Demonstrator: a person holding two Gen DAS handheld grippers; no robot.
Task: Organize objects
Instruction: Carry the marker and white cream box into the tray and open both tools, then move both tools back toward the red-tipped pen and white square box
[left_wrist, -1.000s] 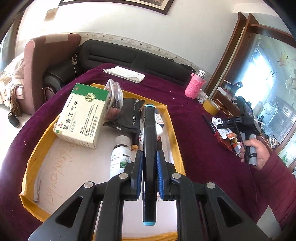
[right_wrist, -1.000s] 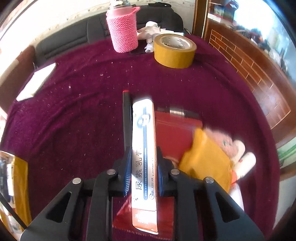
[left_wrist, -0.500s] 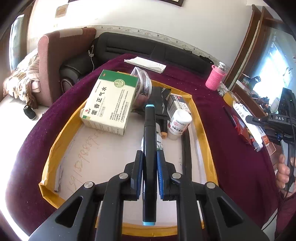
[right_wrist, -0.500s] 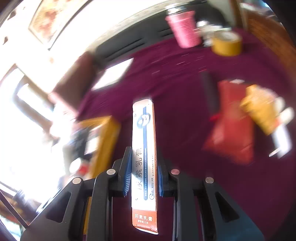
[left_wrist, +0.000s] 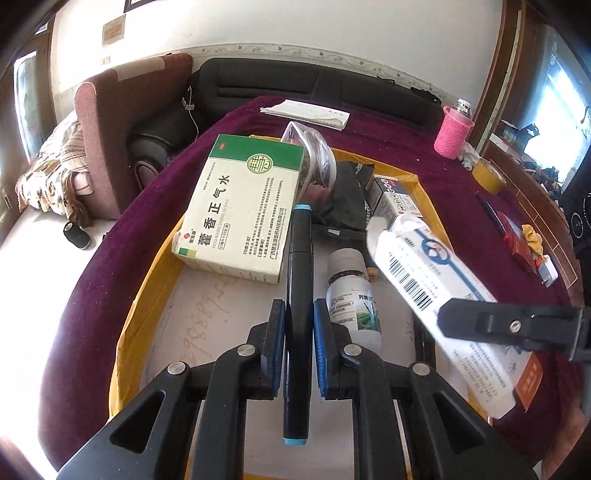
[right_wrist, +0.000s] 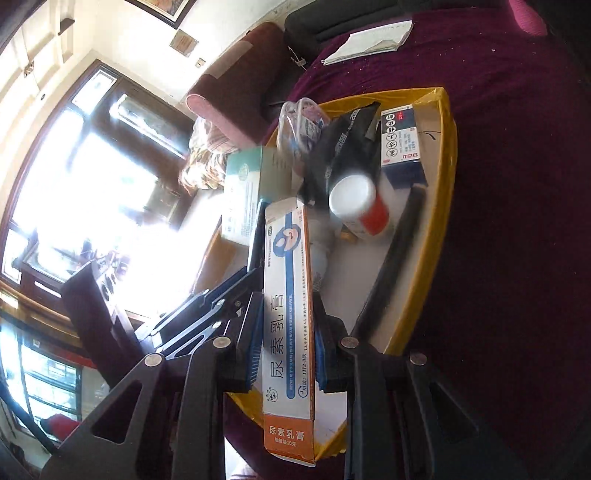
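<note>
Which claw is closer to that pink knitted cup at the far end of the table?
Right. The right claw, gripping the long ointment box, sits on the pink knitted cup's side of the tray; the left claw, clamping a black pen, hangs over the tray's middle.

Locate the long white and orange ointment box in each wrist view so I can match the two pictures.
Left wrist view: the ointment box slants in from the right edge, over the right side of the tray, clamped in the right tool.
Right wrist view: the ointment box stands centre frame, running up from between the right tool's pads.
Shared landmark: the large green and white medicine box in the yellow-rimmed tray.
</note>
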